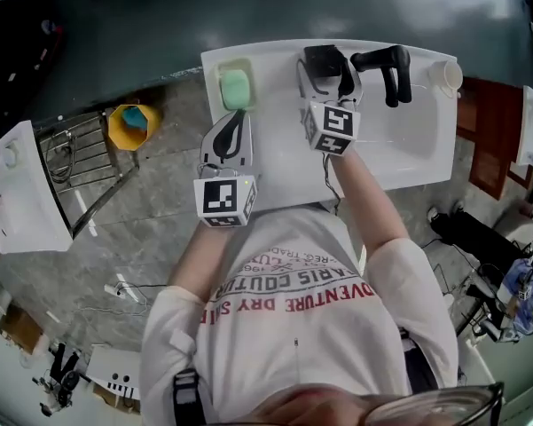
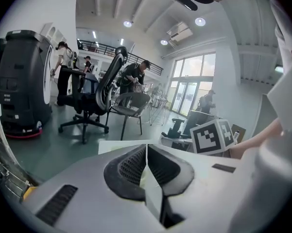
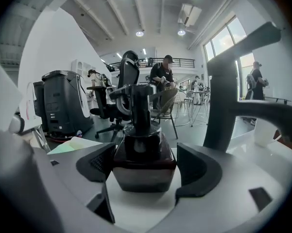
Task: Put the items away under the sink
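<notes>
The white sink [image 1: 408, 149] fills the upper middle of the head view, and the items to be put away stand along its far rim, so the task looks barely begun. The space under the sink, where they are meant to go, shows in no view.

The black faucet [image 1: 386, 65] rises at the upper right of the sink. In the right gripper view it is the dark column right of centre, close enough that a careless lift could knock it.

The right gripper [image 1: 328, 71] reaches in just left of the faucet. Its jaws are spread wide around a dark square pump bottle [image 3: 143, 154]. The bottle stands upright on the rim between the pads, the right pad clearly off it and the left pad very close. My guess is that the gripper is lined up low on the body because the broad flat sides give a surer hold than the thin pump neck.

The left gripper [image 1: 235, 122] sits lower left, its jaws pressed together on nothing and aimed at a pale green block [image 1: 236, 89], a soap bar or sponge. It is probably the next pick.

A white cup [image 1: 445, 76] waits at the sink's upper right corner.
</notes>
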Available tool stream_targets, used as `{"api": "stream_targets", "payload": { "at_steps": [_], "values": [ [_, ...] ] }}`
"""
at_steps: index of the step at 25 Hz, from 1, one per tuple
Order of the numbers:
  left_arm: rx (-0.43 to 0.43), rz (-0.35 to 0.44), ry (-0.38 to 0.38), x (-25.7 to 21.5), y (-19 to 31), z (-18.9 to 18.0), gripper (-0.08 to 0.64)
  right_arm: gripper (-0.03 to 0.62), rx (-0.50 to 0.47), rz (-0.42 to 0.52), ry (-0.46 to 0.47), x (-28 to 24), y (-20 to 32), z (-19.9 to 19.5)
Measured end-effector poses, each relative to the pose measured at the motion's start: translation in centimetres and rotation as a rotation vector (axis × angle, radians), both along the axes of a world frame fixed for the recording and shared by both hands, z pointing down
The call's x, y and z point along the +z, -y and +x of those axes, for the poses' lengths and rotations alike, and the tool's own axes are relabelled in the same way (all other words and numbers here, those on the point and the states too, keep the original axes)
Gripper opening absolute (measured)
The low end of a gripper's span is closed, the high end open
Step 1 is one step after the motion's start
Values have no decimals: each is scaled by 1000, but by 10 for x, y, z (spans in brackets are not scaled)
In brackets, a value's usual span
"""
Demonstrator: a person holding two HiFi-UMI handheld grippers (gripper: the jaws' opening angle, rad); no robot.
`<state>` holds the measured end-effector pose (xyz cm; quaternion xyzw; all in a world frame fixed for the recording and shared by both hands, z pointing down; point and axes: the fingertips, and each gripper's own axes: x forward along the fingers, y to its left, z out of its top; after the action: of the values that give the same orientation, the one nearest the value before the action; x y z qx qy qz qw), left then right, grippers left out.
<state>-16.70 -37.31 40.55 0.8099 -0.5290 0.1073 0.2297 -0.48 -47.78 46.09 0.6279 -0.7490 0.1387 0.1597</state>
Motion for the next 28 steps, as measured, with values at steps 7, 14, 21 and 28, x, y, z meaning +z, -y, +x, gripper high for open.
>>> {"api": "stream_targets", "payload": {
  "at_steps": [7,14,21,28],
  "values": [
    [25,-19,-23,15,1,2,28,374,10,7,-59,16,22,-6],
    [57,-25,-24,19,-8,0,28,374,28,-10,-115,22,26,-1],
    [117,-6,-5,17,-19,-1,28,373,0,-25,-108,22,24,-6],
    [194,11,5,18,-33,10,28,373,-4,-91,-77,23,0,0]
  ]
}}
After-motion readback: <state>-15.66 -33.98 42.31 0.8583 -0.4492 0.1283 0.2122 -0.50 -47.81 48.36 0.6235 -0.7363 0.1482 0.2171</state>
